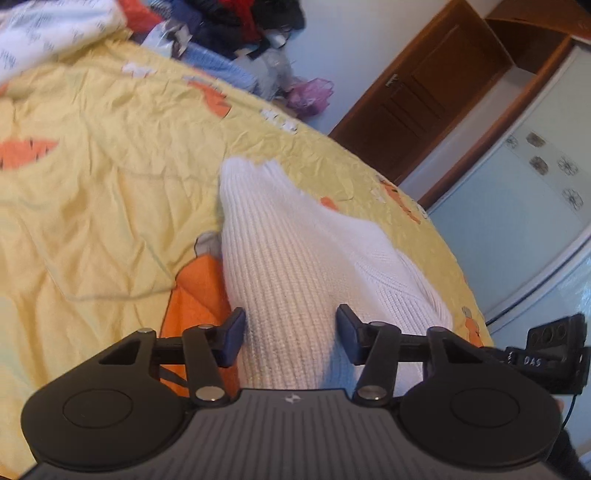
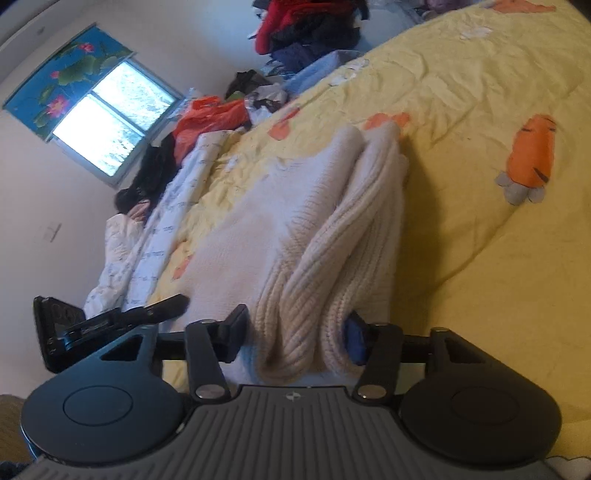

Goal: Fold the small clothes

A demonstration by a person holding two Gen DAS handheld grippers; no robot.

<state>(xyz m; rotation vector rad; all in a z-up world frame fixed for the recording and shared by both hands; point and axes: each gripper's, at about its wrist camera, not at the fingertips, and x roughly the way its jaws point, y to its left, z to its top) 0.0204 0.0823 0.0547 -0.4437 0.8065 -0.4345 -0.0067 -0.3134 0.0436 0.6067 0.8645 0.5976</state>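
A white ribbed knit sweater point(image 1: 288, 236) lies on the yellow quilt point(image 1: 110, 184) and runs straight into my left gripper point(image 1: 291, 332). Its fabric fills the gap between the two blue pads, which press on it from both sides. In the right wrist view the same sweater point(image 2: 295, 206) is folded into thick rolls along its right edge. My right gripper point(image 2: 295, 332) is shut on those bunched rolls, and its right pad is half buried in the knit. The black casing of the left tool point(image 2: 92, 325) shows at the left, close beside the sweater.
The quilt point(image 2: 480, 110) carries orange carrot prints and rounds off to an edge. A heap of dark and red clothes point(image 1: 229, 22) sits at the far side, with a white printed sheet point(image 2: 155, 229) alongside. A brown door point(image 1: 424, 99), a glass-fronted wardrobe point(image 1: 517, 203) and a window point(image 2: 110, 122) surround the bed.
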